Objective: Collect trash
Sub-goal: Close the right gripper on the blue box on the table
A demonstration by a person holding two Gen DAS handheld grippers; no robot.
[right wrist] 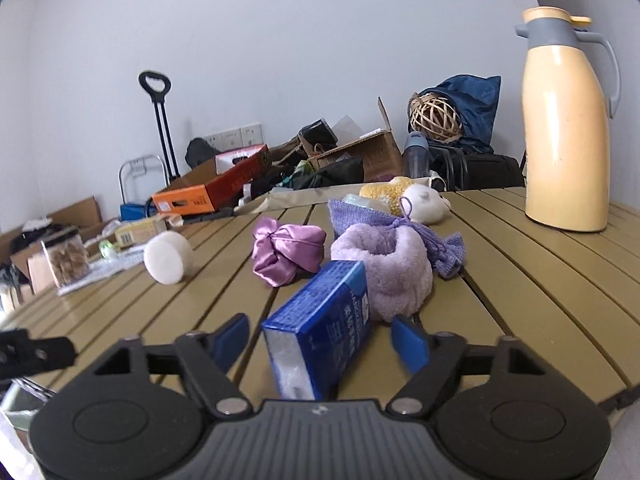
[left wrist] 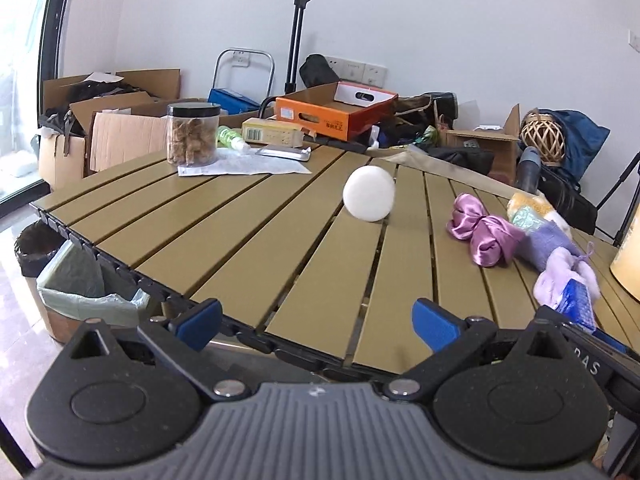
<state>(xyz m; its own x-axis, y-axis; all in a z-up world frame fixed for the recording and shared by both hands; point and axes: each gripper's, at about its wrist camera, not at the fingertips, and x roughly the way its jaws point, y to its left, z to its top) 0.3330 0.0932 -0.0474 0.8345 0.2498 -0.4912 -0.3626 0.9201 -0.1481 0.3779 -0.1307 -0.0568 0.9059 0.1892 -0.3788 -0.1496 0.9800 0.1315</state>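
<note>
Slatted worktop (right wrist: 520,300) carries a blue box (right wrist: 320,336) at its near edge between the parted, untouching right hand-held gripper (right wrist: 320,338) fingers, left hand-held gripper (left wrist: 316,322) gaping empty.

Place: a lived-in spare room at home, used partly for storage.
Worktop: my slatted folding worktop (left wrist: 248,216), centre frame.
Clutter: open cardboard boxes (left wrist: 120,120) at upper left; folded hand trolley (left wrist: 298,36) against the white wall.
Domestic signs: wall sockets (left wrist: 362,70); thermos jug (right wrist: 566,120) at right; lined bin (left wrist: 76,280) at lower left.
</note>
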